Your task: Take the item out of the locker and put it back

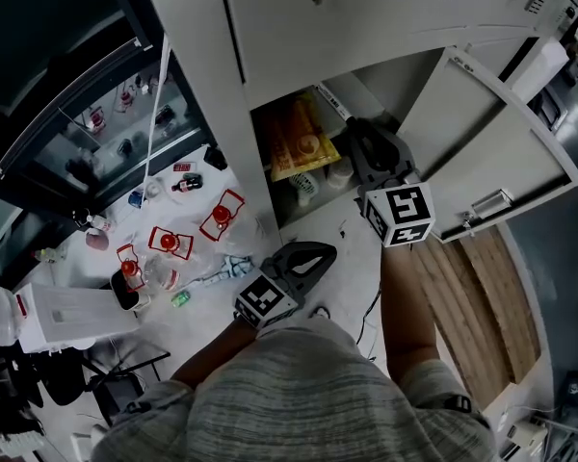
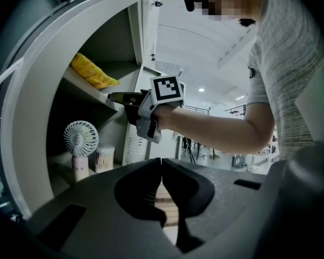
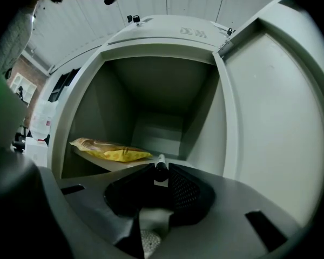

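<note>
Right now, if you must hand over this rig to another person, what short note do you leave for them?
Left hand-held gripper: shut, empty, outside the locker.
Right hand-held gripper: shut on a slim dark item at the open locker's mouth, near the shelf with the yellow snack bag.
Done: item gripped.
To do: it must end inside the locker, released.

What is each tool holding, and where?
The right tool grips a slim pen-like stick by its dark near end; the left tool is shut, empty.
</note>
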`<state>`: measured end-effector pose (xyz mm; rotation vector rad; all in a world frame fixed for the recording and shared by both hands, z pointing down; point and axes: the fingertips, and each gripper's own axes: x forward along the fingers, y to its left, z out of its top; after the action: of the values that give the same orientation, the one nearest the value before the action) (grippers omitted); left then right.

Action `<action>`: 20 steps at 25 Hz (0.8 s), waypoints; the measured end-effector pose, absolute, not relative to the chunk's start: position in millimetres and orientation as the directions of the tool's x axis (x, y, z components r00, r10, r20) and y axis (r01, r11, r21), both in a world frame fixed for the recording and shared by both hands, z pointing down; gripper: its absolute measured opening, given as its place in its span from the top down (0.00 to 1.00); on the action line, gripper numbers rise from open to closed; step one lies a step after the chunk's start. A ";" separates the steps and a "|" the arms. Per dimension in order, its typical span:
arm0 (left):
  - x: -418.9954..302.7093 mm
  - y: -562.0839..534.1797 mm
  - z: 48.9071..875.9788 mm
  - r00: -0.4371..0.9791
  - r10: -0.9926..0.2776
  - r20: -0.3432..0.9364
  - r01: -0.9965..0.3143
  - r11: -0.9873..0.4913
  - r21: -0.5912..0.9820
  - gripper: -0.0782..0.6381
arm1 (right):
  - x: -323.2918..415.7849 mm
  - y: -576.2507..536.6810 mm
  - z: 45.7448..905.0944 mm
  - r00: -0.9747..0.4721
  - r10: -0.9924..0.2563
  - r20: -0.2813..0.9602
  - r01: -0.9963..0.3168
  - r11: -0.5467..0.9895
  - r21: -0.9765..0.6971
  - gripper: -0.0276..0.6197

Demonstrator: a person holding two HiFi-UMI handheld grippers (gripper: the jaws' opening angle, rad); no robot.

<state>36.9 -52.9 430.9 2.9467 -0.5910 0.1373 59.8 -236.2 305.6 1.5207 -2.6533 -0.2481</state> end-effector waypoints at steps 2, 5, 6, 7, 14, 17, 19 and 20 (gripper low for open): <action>38.4 -53.8 429.6 0.922 -0.370 0.111 -0.381 -0.918 0.105 0.88 | 59.0 -236.4 303.6 -0.502 -0.864 -0.021 -0.852 0.491 0.182 0.82; 39.7 -54.4 430.7 0.925 -0.363 0.108 -0.374 -0.921 0.109 0.88 | 58.8 -235.4 299.6 -0.499 -0.866 -0.028 -0.854 0.486 0.185 0.82; 39.8 -54.6 431.0 0.926 -0.362 0.111 -0.373 -0.921 0.112 0.88 | 59.4 -234.7 297.1 -0.498 -0.867 -0.035 -0.856 0.484 0.183 0.82; 39.9 -55.1 430.3 0.926 -0.361 0.112 -0.373 -0.921 0.113 0.88 | 60.0 -233.8 293.9 -0.497 -0.867 -0.042 -0.857 0.482 0.180 0.82; 43.5 -57.4 424.1 0.930 -0.354 0.100 -0.364 -0.926 0.104 0.88 | 65.5 -222.9 264.7 -0.483 -0.868 -0.114 -0.866 0.455 0.206 0.82; 47.2 -56.7 422.3 0.935 -0.341 0.095 -0.350 -0.931 0.101 0.88 | 68.1 -215.2 249.0 -0.476 -0.866 -0.150 -0.868 0.436 0.238 0.82; 48.8 -57.2 420.7 0.937 -0.337 0.091 -0.346 -0.933 0.099 0.88 | 69.5 -207.7 237.3 -0.472 -0.863 -0.177 -0.870 0.424 0.254 0.82; 49.7 -57.5 419.9 0.938 -0.335 0.089 -0.343 -0.934 0.098 0.88 | 70.4 -203.4 231.0 -0.470 -0.861 -0.192 -0.871 0.418 0.259 0.82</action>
<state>49.7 -57.5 419.9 2.9822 -0.5238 0.1075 70.4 -203.4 231.0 1.6313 -2.6695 -0.5164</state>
